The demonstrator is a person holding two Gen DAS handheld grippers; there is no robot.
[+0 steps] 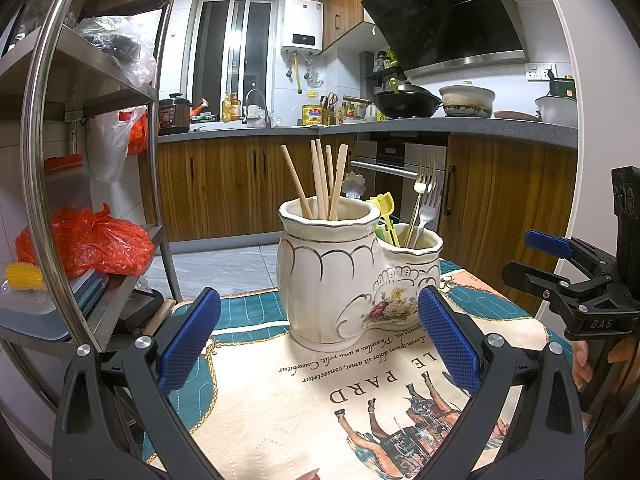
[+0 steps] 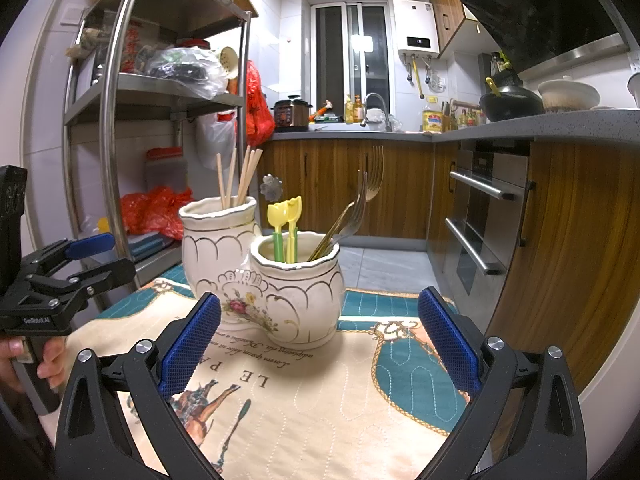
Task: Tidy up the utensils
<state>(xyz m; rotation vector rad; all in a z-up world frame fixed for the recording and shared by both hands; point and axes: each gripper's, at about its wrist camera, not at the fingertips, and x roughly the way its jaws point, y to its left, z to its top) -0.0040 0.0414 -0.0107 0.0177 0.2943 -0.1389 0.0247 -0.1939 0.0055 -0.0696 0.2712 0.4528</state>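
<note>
A kitchen, seen from two hand-held grippers that hover low over a patterned cloth point(image 1: 280, 380) on a table. The left gripper point(image 1: 320, 344) has its blue pads spread wide and holds nothing. The right gripper point(image 2: 320, 344) is equally wide and empty.

Between and just ahead of them stands the holder point(image 1: 332, 280), a white ceramic piece with two joined pots, upright near the far edge of the cloth. The taller pot point(image 2: 216, 240) holds five wooden chopsticks point(image 1: 324, 180), leaning loosely. The shorter pot point(image 2: 298, 280) holds two yellow-and-green plastic picks point(image 2: 286, 224) and two metal forks point(image 2: 360, 200), tines up. A small silver flower-shaped piece point(image 2: 271, 187) shows between the pots; which pot it stands in cannot be told.

No loose utensil lies on the cloth in either view. Judging from this, the sorting looks finished or close to it, with chopsticks in one pot and forks and picks in the other. If anything remains, the next move calls for finding a stray utensil outside these views, or lifting both grippers clear without knocking the upright handles.
</note>
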